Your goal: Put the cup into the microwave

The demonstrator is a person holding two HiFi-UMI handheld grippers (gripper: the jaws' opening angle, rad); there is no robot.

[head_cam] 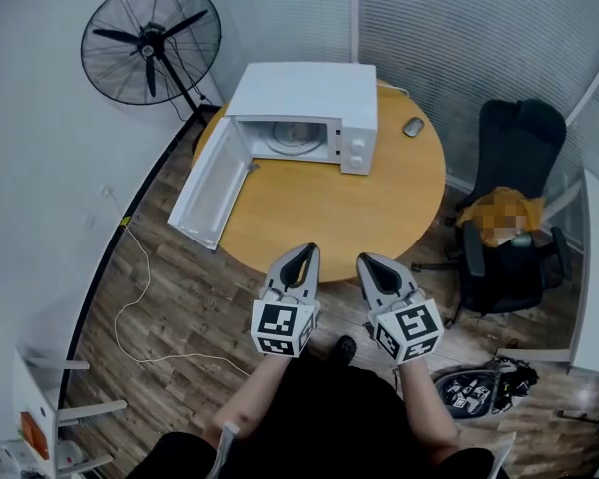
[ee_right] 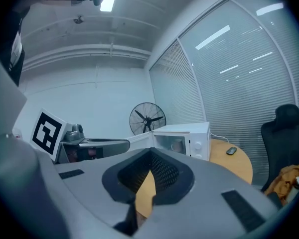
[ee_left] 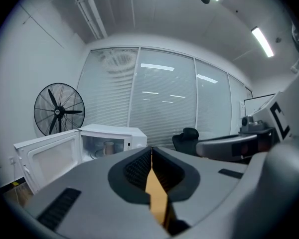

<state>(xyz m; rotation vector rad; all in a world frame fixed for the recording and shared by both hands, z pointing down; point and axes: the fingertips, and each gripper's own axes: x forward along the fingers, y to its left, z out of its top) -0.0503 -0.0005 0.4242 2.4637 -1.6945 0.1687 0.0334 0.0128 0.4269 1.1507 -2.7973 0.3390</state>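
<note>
Wood-plank floor (head_cam: 195, 302) in a small office with white walls and slatted blinds; a round wooden table (head_cam: 329, 208) stands in the middle. White microwave (head_cam: 299, 90) sits at the table's far side, and its door (head_cam: 212, 183) is swung fully open to the left, past the table edge. The cup (ee_left: 108, 147) stands inside the microwave cavity; it shows through the open front in both gripper views, pale and upright. From the head view only the turntable can be made out. A computer mouse (head_cam: 413, 126) lies on the table just right of the microwave. A black pedestal fan (head_cam: 152, 40) stands in the far left corner. A black office chair (head_cam: 514, 143) sits to the right of the table with an orange bundle (head_cam: 491, 208) on its seat, partly blurred. A thin yellow cable (head_cam: 130, 297) trails across the floor on the left. The left gripper (head_cam: 303, 251) and right gripper (head_cam: 370, 260) are held side by side at the table's near edge, close together but apart, both pointing toward the microwave and well short of it. The left gripper's jaws are pressed together at the tips with nothing between them. The right gripper's jaws likewise meet at the tips and carry nothing. Only a sliver of tabletop shows through each pair's ribbed pads.
</note>
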